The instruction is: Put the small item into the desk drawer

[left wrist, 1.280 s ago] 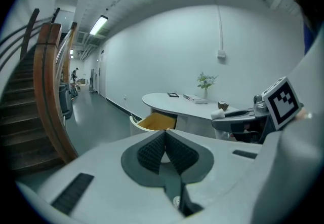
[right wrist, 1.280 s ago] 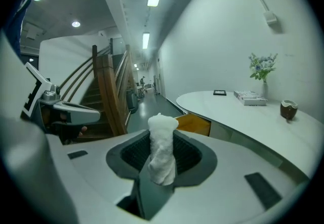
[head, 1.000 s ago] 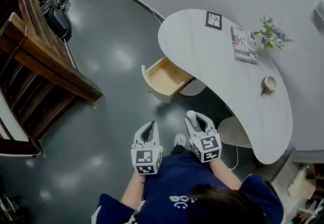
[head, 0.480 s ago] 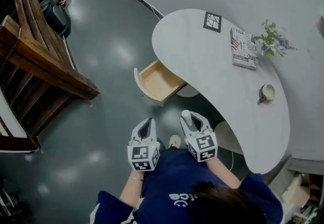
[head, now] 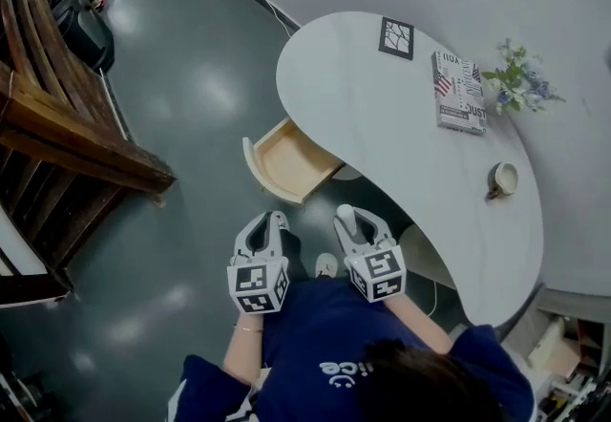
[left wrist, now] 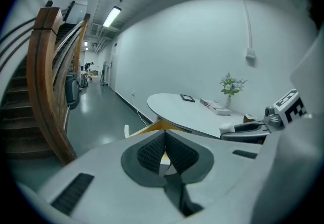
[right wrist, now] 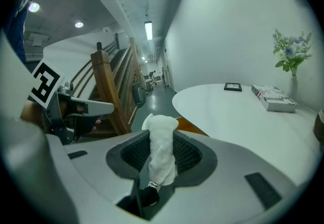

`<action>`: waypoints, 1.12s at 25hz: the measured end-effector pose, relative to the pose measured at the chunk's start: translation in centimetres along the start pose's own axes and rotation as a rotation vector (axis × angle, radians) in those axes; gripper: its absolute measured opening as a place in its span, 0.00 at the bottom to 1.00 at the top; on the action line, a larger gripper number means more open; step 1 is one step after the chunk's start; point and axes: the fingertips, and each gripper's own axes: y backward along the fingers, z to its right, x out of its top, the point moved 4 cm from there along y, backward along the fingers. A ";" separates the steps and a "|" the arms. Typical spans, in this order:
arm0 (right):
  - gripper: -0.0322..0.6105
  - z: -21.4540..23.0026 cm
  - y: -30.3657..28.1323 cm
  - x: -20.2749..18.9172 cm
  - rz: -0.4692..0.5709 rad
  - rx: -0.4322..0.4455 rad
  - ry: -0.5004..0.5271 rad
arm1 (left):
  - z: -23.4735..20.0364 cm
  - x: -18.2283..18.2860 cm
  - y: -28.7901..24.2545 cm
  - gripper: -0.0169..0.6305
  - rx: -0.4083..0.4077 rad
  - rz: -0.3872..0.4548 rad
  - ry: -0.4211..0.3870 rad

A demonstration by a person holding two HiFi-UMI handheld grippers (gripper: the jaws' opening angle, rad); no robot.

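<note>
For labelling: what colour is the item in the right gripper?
White; the small item shows best in the right gripper view.

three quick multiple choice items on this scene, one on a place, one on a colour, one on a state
1. The book lies: A on the floor, B on the desk top, C on the stairs
2. The small item in the right gripper is: A red, B black, C white
3. The drawer is: A pulled open, B pushed shut, C lifted out
B: it lies flat beside the flowers.
C: a white roll stands between the jaws.
A: its wooden inside shows.
</note>
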 end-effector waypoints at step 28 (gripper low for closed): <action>0.26 -0.1 -14.8 8.1 -0.068 -0.125 -0.126 | -11.3 7.7 -14.4 0.03 -0.284 -0.084 -0.058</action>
